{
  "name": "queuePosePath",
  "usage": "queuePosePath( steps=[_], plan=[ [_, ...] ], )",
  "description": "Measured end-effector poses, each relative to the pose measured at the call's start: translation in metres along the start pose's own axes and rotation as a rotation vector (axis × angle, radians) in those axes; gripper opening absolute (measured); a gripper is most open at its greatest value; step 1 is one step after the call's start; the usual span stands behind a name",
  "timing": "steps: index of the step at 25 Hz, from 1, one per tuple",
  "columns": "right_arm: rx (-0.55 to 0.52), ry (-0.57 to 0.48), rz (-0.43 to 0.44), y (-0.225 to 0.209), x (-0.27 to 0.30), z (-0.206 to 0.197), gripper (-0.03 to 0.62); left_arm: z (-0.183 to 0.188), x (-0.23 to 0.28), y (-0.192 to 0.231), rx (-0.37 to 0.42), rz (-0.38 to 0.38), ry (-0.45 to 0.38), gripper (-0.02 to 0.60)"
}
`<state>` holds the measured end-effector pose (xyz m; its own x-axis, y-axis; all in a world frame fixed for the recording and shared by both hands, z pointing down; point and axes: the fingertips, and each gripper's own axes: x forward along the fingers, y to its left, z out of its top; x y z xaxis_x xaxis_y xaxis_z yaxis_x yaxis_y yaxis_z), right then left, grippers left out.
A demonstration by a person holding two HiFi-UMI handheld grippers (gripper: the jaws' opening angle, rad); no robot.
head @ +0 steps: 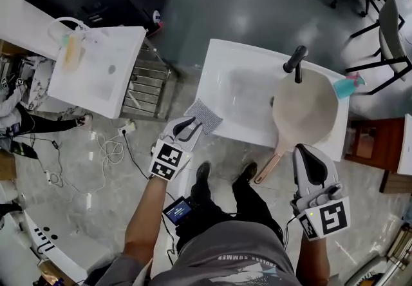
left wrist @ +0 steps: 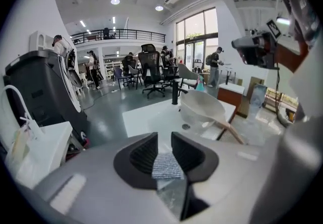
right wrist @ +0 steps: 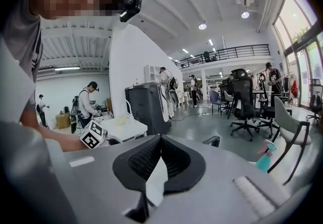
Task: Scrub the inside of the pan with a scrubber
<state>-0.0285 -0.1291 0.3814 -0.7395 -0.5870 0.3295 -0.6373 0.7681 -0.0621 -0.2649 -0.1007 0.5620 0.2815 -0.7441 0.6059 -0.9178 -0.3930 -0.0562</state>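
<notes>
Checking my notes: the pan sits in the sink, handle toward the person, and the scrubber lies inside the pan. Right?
Not quite. The pan sits in the sink, handle toward the person, but the scrubber lies on the sink's near left corner, outside the pan; the head view shows it.

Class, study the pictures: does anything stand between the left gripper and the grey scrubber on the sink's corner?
Nothing visible does. The left gripper is right at the scrubber, which shows in the gap between its parted jaws.
</notes>
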Motion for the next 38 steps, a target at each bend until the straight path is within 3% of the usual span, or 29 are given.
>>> queuePosePath(
  steps=[7,15,24,31,38],
  plan=[
    [0.033,0.058,-0.003,0.005,0.01,-0.031,0.003,-0.067,0.056,0.003,0.038,-0.04,0.19,0.187],
    [0.056,0.072,-0.027,-0.002,0.009,-0.044,0.003,-0.116,0.093,0.007,0.128,-0.027,0.356,0.193],
    [0.075,0.073,-0.043,-0.009,0.005,-0.051,0.003,-0.118,0.104,0.006,0.049,-0.045,0.334,0.145],
    [0.076,0.069,-0.045,-0.009,0.002,-0.051,0.003,-0.119,0.104,0.0,0.065,-0.014,0.32,0.011],
    [0.083,0.061,-0.07,-0.016,-0.011,-0.054,0.003,-0.104,0.097,-0.004,0.043,-0.003,0.269,0.003]
  ],
)
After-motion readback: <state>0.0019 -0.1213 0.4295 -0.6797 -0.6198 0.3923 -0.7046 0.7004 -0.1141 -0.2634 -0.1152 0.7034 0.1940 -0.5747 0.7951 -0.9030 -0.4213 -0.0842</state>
